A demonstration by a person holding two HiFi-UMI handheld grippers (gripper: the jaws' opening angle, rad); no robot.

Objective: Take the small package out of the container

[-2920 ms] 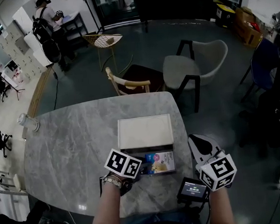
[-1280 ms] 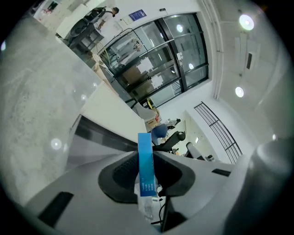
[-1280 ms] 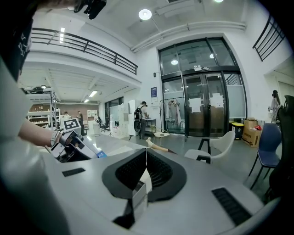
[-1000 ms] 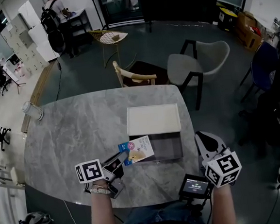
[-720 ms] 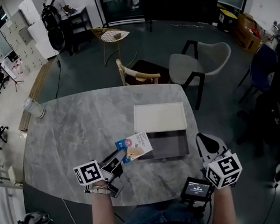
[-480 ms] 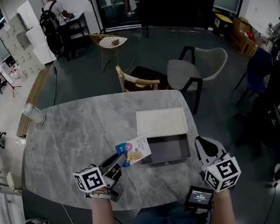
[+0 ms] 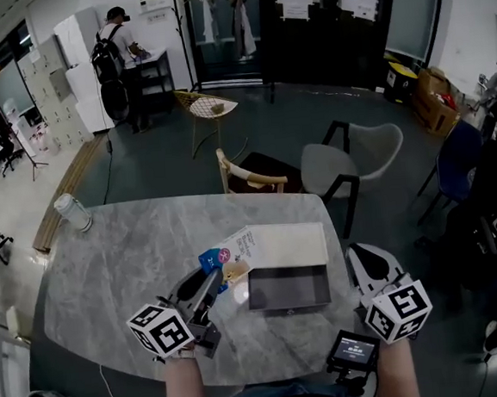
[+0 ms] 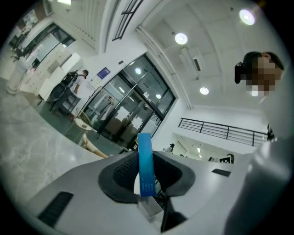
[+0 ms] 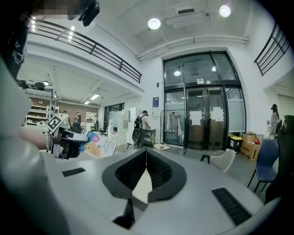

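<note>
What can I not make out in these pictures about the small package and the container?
- Print on the small package: too small in the head view, seen edge-on in the left gripper view.
- Inside of the container: dark and small in the head view; it appears in neither gripper view.

small package (image 7: 234,257): blue-white, tilted, aloft | container (image 7: 288,287): dark, open, beside it

The desk (image 7: 107,266) looks like polished grey marble, veined and faintly shiny. The container (image 7: 287,287) is dark, smooth and matt; the lid (image 7: 287,243) at its twelve o'clock is cream and matt. The small package (image 7: 232,255) at its ten o'clock is glossy printed film. The left gripper (image 7: 211,280) is smooth grey plastic, with ribbed black pads (image 8: 124,173) inside its jaws.
</note>
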